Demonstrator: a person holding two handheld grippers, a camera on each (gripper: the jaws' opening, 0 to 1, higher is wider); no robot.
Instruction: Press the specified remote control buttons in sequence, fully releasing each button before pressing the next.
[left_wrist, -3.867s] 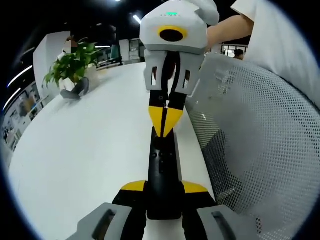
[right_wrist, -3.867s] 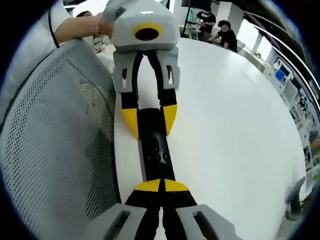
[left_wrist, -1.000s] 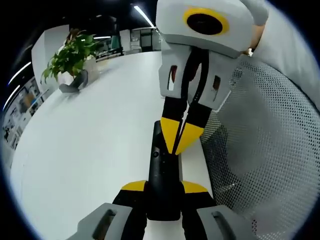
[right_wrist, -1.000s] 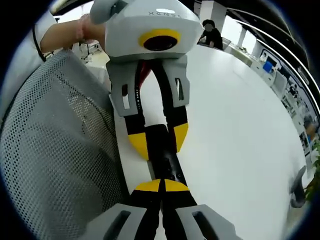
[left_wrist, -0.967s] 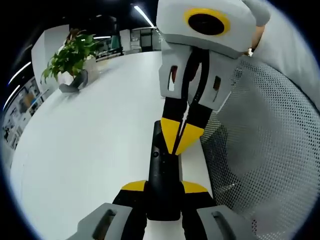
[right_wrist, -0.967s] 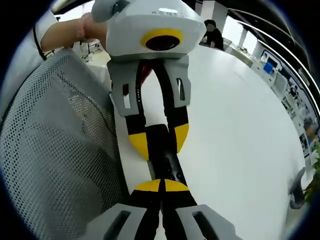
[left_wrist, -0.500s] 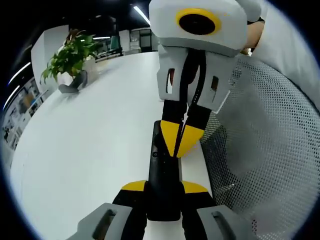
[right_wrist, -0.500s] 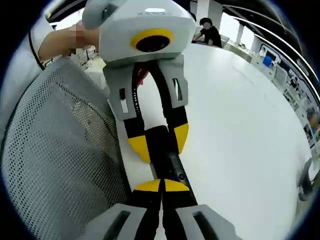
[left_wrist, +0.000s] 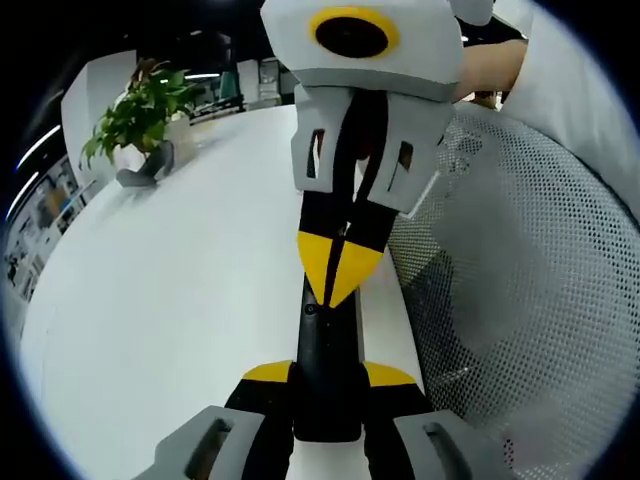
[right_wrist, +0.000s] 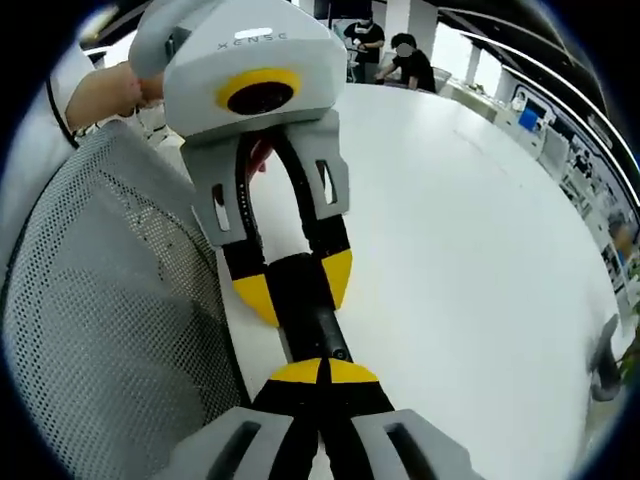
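- You work under bright, even indoor light; the glossy white tabletop (left_wrist: 180, 290) reads almost blown out.
- Long ceiling strip lamps (left_wrist: 283, 30) glow overhead in the left gripper view.
- Fisheye bending curves the table edge and the grey perforated mesh chair back (right_wrist: 110, 300).
- Distant background looks soft; shadows stay faint.

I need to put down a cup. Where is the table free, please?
The white table is bare between the potted plant and the black remote. It is crowded along the edge by the mesh chair back, where the left gripper and the right gripper meet over the remote.
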